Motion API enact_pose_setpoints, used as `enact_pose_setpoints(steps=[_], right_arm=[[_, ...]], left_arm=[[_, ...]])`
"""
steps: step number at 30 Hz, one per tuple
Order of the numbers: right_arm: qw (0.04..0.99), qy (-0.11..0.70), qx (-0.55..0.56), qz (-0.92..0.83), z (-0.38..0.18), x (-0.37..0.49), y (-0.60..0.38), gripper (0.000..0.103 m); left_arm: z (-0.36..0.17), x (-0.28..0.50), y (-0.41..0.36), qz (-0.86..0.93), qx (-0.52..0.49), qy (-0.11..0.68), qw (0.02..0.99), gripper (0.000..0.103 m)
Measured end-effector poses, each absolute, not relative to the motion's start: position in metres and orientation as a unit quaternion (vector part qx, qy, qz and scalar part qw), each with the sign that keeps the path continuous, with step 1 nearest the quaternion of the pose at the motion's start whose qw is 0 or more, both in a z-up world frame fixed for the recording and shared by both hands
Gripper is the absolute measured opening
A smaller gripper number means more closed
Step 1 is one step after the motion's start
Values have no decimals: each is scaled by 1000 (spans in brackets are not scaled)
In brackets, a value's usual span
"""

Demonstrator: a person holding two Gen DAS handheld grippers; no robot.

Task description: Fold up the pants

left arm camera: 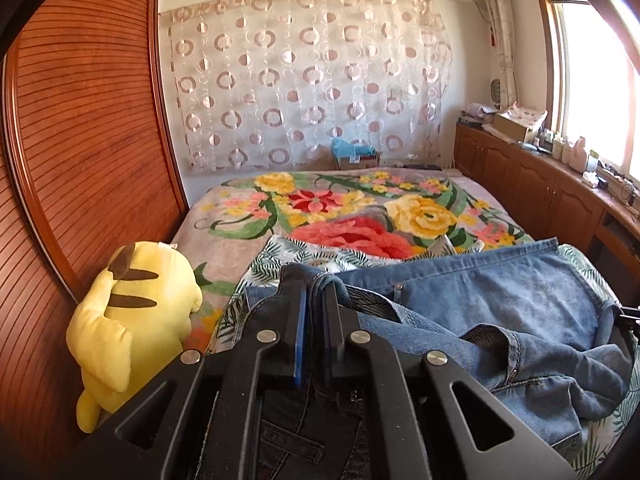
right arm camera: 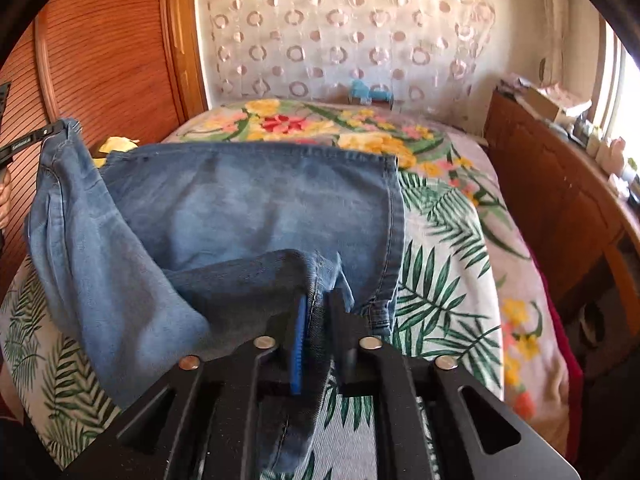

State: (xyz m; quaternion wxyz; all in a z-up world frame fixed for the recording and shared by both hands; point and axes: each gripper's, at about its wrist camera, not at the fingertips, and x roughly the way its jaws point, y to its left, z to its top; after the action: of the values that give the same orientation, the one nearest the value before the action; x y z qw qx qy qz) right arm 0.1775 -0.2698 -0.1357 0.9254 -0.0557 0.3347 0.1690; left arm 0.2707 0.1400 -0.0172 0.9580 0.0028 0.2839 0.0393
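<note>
Blue denim pants [left arm camera: 500, 304] lie partly folded on a leaf-print sheet [right arm camera: 440, 248] on the bed. My left gripper [left arm camera: 314, 296] is shut on a bunched denim edge and holds it up at the pants' left end. My right gripper [right arm camera: 320, 304] is shut on another denim edge [right arm camera: 316, 268] at the pants' right end, lifted above the flat denim layer [right arm camera: 248, 200]. The left gripper's tip [right arm camera: 36, 136] also shows in the right wrist view at the far left, pinching a denim corner.
A yellow plush toy [left arm camera: 132, 320] sits at the bed's left edge by the wooden wardrobe [left arm camera: 80, 140]. A floral blanket [left arm camera: 360, 216] covers the far bed. Wooden cabinets [left arm camera: 540, 188] with clutter run along the right under the window.
</note>
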Motion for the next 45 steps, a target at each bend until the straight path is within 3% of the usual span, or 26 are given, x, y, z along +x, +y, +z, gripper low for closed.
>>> enact_pose_setpoints(steps=[5, 23, 43, 45], right_arm=[[928, 344, -44, 139, -136, 181, -276, 46], [934, 337, -5, 123, -114, 86, -294, 56], [902, 393, 11, 181, -169, 87, -278, 56], [899, 391, -1, 195, -170, 90, -273, 35]], left_arm=[[-32, 278, 140, 37, 5, 301, 953, 8], [-41, 271, 139, 22, 1, 298, 954, 8], [-40, 266, 139, 24, 4, 299, 954, 8], [-38, 266, 141, 25, 3, 298, 954, 8]])
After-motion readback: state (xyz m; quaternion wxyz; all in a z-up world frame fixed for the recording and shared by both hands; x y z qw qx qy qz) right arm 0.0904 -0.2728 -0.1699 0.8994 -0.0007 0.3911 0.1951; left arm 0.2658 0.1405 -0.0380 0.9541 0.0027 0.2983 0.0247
